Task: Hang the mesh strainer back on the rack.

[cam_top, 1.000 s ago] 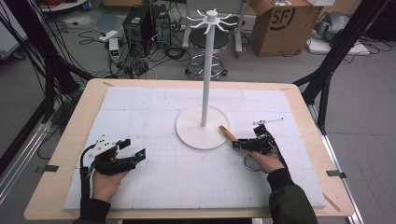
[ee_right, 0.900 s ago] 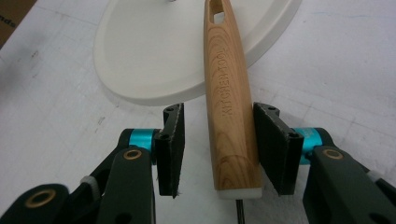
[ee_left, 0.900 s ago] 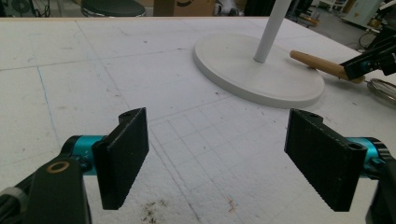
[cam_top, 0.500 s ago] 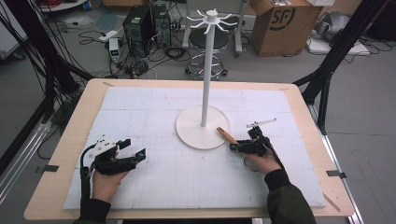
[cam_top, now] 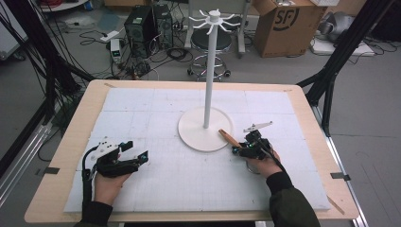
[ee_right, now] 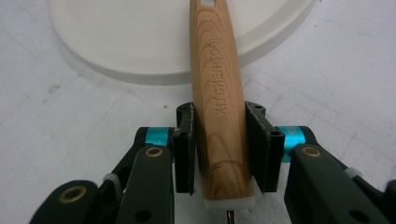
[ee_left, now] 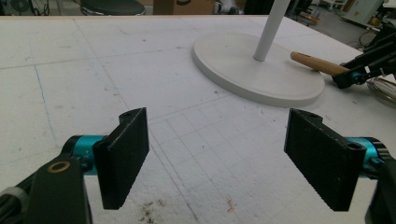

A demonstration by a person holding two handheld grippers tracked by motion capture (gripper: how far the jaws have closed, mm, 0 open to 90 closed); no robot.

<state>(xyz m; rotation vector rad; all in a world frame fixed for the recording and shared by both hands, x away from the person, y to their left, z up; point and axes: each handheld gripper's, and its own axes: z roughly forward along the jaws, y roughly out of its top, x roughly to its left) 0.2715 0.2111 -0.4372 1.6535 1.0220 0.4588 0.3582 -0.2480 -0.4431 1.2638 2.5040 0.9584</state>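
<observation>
A kitchen tool with a wooden handle (ee_right: 218, 93) lies on the white mat, its handle end resting on the round base (cam_top: 204, 130) of a white rack stand. My right gripper (ee_right: 219, 140) is shut on that handle (cam_top: 227, 137), both pads pressing its sides; its jaws have just been closing around it. The tool's shiny metal head (ee_left: 383, 88) lies by the right hand. My left gripper (cam_top: 136, 150) rests at the mat's front left, open wide with nothing between its jaws (ee_left: 217, 149). It faces the stand base (ee_left: 252, 70) and the handle (ee_left: 317, 64).
The stand's tall white pole (cam_top: 208, 71) rises mid-table with hook arms at its top. A white gridded mat (cam_top: 142, 109) covers the wooden table (cam_top: 75, 127). Beyond the table are cables, a stool and a cardboard box (cam_top: 288, 28).
The right gripper has shifted slightly left along the handle and its jaws have closed onto it. The left gripper has stayed where it was.
</observation>
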